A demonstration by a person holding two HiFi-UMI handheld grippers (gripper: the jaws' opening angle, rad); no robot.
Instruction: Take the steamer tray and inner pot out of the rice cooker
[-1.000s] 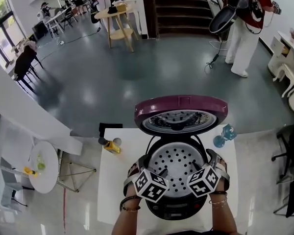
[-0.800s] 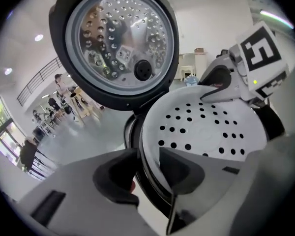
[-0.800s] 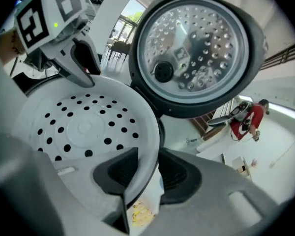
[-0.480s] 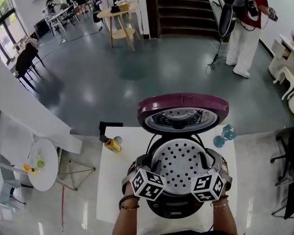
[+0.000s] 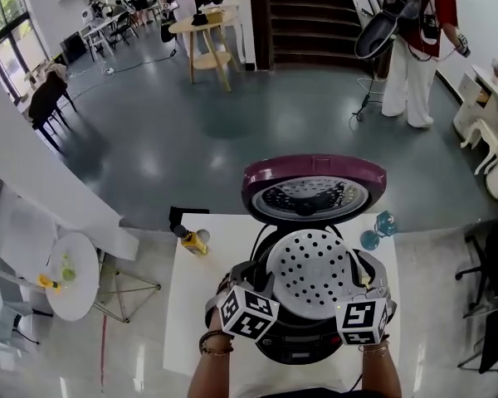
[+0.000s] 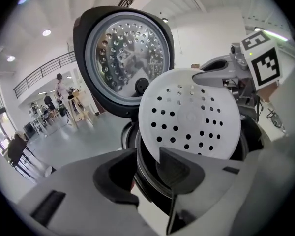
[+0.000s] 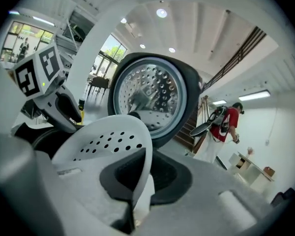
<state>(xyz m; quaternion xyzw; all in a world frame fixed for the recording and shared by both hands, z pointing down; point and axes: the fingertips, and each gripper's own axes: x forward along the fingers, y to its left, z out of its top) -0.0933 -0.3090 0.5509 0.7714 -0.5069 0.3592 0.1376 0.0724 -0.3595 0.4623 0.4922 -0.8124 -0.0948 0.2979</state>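
- Head view: the steamer tray (image 5: 319,270), white and full of round holes, is held up over the mouth of the rice cooker (image 5: 303,351), tilted, and covers most of the opening.
- Right gripper view: the right gripper (image 7: 140,181) has its jaws pressed together on the tray's thin rim, which passes straight between the pads.
- Left gripper view: the left gripper (image 6: 147,173) has its jaws drawn in narrow. The tray's near rim sits between them, against the right-hand pad.
- Just below the tray in that same view, the ringed rim of the inner pot (image 6: 146,188) shows, seated in the cooker body.
- The cooker's purple lid (image 5: 314,172) stands open behind the tray, its dimpled silver inner plate facing forward.
- The cooker stands on a white worktop (image 5: 191,305). A small yellow bottle (image 5: 192,243) lies near the far left corner, and a blue glass piece (image 5: 380,226) stands at the far right edge, both apart from the cooker.
- Well beyond, by the stairs, a person in a red top (image 5: 419,48) stands on the grey floor.
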